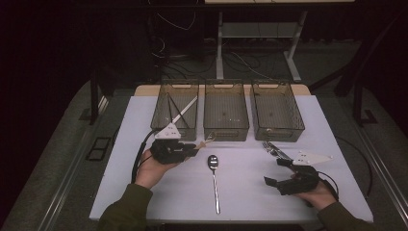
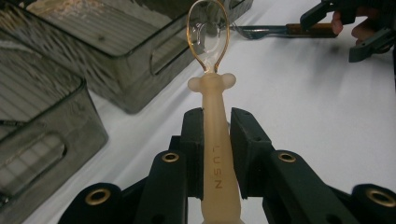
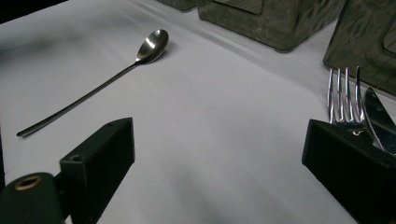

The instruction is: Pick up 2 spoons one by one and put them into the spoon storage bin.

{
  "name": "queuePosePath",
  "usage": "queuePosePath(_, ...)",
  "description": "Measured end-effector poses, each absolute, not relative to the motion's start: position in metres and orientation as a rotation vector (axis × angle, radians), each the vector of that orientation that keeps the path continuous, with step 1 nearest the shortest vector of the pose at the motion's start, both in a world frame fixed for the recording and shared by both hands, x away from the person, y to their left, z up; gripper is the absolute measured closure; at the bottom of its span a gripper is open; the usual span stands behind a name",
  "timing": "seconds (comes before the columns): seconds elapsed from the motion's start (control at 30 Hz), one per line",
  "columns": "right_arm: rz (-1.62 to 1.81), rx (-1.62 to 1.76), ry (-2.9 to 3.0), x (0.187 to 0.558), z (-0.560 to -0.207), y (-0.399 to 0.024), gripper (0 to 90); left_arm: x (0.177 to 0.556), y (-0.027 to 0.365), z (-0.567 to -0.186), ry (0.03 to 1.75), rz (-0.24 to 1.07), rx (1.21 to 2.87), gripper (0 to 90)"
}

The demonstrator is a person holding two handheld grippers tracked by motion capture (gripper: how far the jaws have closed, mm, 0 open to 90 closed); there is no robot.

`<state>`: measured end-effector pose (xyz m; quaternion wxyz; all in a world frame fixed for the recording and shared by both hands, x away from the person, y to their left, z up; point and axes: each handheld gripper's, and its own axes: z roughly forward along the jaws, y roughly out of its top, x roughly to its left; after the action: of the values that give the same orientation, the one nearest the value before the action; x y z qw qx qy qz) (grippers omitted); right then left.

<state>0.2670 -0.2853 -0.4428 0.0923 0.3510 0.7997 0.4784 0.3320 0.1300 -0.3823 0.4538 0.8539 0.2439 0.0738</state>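
Observation:
My left gripper (image 1: 194,147) (image 2: 217,119) is shut on the cream handle of a small plastic spoon (image 1: 207,140) (image 2: 214,93). The spoon's clear amber bowl points toward the middle bin (image 1: 225,111), just off the table. A long metal spoon (image 1: 214,180) (image 3: 93,91) lies on the white table (image 1: 250,192), handle toward me. At the right a metal fork (image 1: 268,147) (image 3: 343,93) and a knife (image 1: 278,150) (image 3: 378,116) lie side by side. My right gripper (image 1: 276,172) (image 3: 219,154) stands open near them, with nothing between its jaws.
Three smoked-plastic bins stand in a row at the table's far edge: left bin (image 1: 175,108) holding white sticks, the middle one, and right bin (image 1: 276,109). In the left gripper view two bins (image 2: 116,51) (image 2: 37,130) stand close at the left.

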Motion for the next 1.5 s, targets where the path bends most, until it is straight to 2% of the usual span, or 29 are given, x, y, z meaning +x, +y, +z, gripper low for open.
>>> queuePosePath(0.9, 1.429, 1.047, 2.367, 0.267, -0.442, -0.286, 9.5, 0.391, 0.077, -0.363, 0.582, 0.253, 2.109, 75.4)
queuePosePath(1.5, 1.437, 1.039, 2.368, 0.267, -0.442, -0.286, 9.5, 0.447, 0.045, -0.377, 0.702, 0.285, 2.158, 75.2)
